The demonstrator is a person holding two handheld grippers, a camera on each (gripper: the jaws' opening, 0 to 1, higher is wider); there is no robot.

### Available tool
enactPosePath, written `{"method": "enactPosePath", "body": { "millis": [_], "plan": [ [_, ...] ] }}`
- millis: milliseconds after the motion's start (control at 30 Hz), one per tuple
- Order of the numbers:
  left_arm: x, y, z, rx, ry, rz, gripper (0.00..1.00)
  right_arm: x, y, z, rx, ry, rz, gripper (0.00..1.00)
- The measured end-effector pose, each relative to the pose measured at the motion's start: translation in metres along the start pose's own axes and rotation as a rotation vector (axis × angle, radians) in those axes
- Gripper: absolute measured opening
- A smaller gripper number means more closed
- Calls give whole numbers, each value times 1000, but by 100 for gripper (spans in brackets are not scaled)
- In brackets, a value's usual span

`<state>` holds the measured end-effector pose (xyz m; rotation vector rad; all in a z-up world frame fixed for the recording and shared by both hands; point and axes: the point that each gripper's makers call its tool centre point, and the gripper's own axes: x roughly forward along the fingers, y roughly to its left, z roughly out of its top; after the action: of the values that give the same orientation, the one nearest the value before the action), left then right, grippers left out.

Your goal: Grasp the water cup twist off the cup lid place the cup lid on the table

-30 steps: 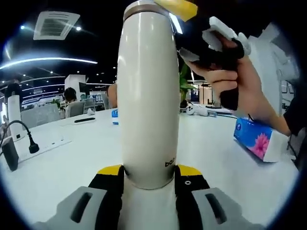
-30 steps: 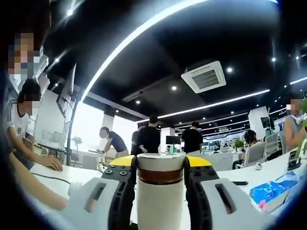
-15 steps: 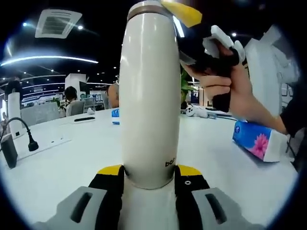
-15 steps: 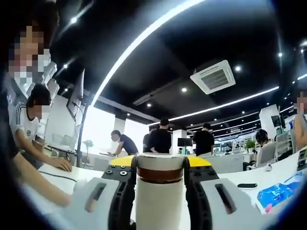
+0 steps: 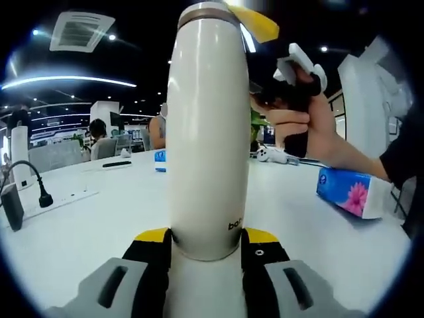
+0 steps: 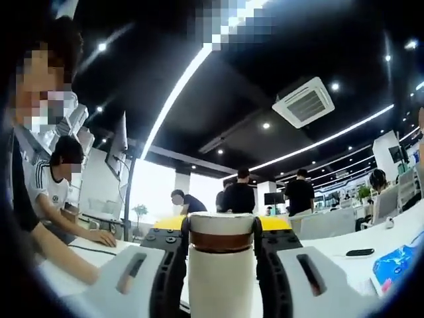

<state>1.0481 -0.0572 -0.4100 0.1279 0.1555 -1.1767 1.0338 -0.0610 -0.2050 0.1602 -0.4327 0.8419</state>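
A tall cream water cup [image 5: 205,139] stands upright on the white table [image 5: 79,232]; my left gripper [image 5: 205,240] is shut on its lower body, yellow-tipped jaws pressed against both sides. At the cup's top, a brown band marks the lid [image 5: 202,8]. The right gripper [image 5: 255,20], held by a person's hand [image 5: 301,122], reaches the lid from the right. In the right gripper view the cream lid [image 6: 222,225] with its brown ring sits between the jaws of my right gripper [image 6: 222,233], which is shut on it. The cup body [image 6: 222,285] runs down below.
A blue tissue box [image 5: 348,192] lies on the table to the right. A power strip and black plug [image 5: 43,199] sit at the left. Several people [image 6: 238,197] stand or sit at desks behind, and a seated person [image 6: 63,192] leans on the table nearby.
The hand with the right gripper has turned about the cup's top, so the room in the right gripper view has slid rightward. Cup and left gripper have stayed still.
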Motion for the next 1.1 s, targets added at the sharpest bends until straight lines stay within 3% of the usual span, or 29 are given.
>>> {"method": "enactPosePath", "body": {
  "millis": [600,1100],
  "plan": [
    [0,1,0,-3,1,2,43,-1,-6,-3,152,-26,142,42],
    [-1,1,-1,-4,1,4,43,0,-5,-3,198,-44,248,42]
  ]
}}
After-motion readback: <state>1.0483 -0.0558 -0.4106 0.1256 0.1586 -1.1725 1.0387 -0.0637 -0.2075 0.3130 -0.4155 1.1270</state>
